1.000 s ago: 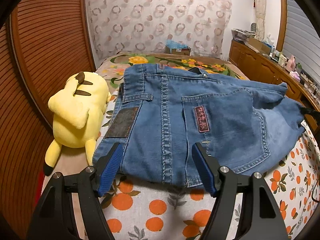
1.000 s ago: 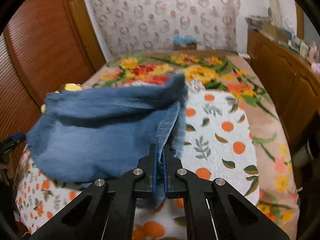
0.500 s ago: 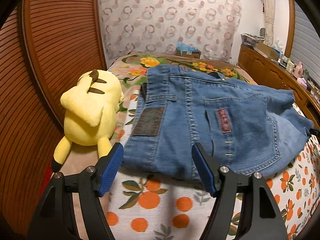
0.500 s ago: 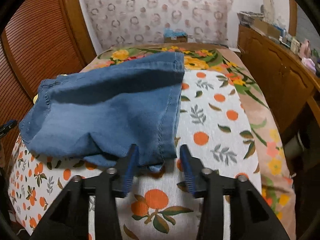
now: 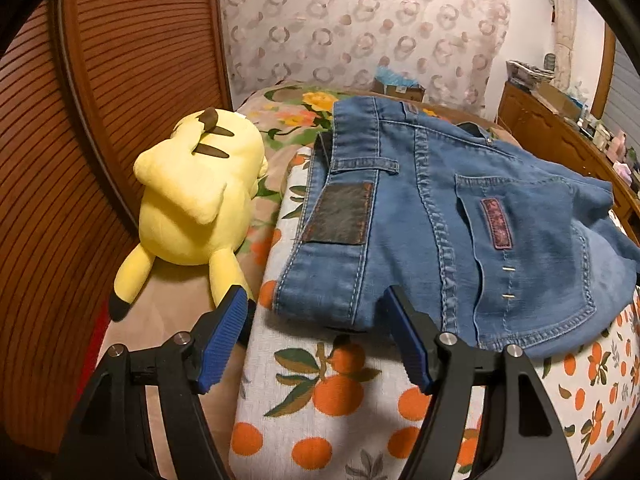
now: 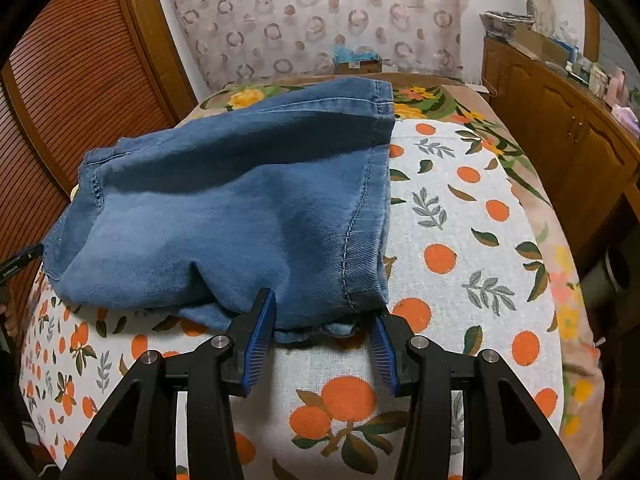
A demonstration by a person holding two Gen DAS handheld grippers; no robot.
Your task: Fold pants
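Observation:
Blue denim pants [image 5: 432,216] lie folded on the orange-print bed cover, back pockets and waistband up. In the right wrist view the folded leg end [image 6: 240,216] lies flat with its hem at the far side. My left gripper [image 5: 316,312] is open and empty, just short of the pants' near left corner. My right gripper [image 6: 324,312] is open and empty, its fingertips at the near edge of the denim, not gripping it.
A yellow plush toy [image 5: 196,208] lies left of the pants by the slatted wooden wall [image 5: 80,160]. A wooden cabinet [image 6: 560,136] with clutter runs along the right of the bed. The orange-print cover [image 6: 460,240] extends right of the pants.
My right gripper opened and let go of the denim leg, which now lies flat on the pants. Both grippers drew back toward the near edge of the bed.

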